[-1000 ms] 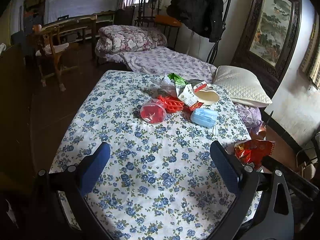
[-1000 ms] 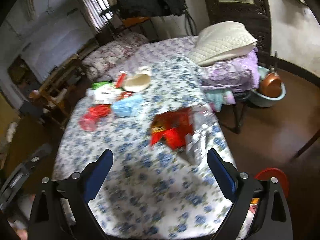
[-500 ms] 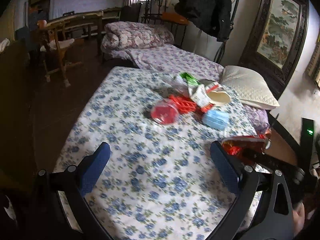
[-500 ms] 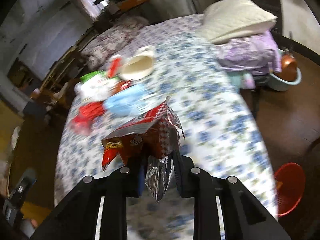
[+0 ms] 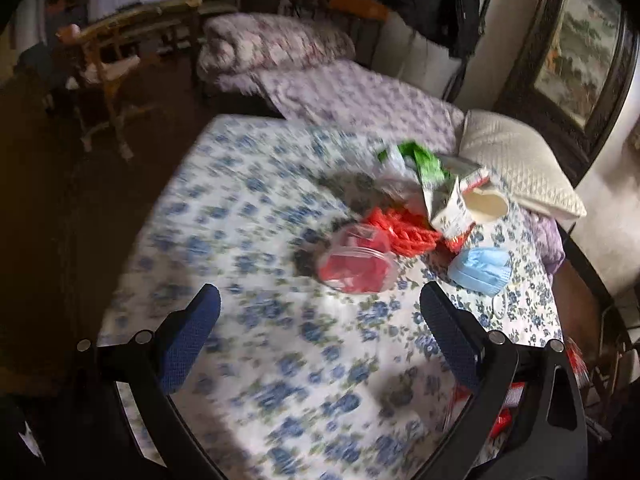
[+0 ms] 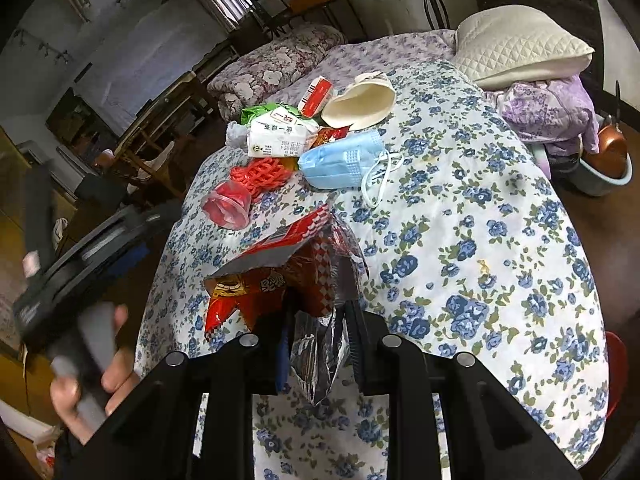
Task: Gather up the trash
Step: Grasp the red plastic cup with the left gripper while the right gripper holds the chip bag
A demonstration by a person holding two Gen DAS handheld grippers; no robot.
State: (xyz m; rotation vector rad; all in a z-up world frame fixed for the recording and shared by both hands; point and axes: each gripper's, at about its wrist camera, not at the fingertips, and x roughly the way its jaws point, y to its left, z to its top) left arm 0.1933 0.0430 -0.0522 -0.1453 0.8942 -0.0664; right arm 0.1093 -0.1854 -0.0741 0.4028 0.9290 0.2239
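Blue-flowered tablecloth (image 6: 460,208) | right gripper (image 6: 316,344) clamped on red foil snack bag (image 6: 280,276); left gripper (image 5: 320,320) gaped empty | best kept pinched, clear plastic cup (image 5: 356,264) at 12 o'clock next

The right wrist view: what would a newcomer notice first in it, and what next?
First, the red snack bag, torn open with its foil inside showing, pinched in the right claw low in the middle of the picture. Next, the heap of litter further back on the flowered tablecloth: a blue face mask, a clear cup with red inside, a red net and a white carton.
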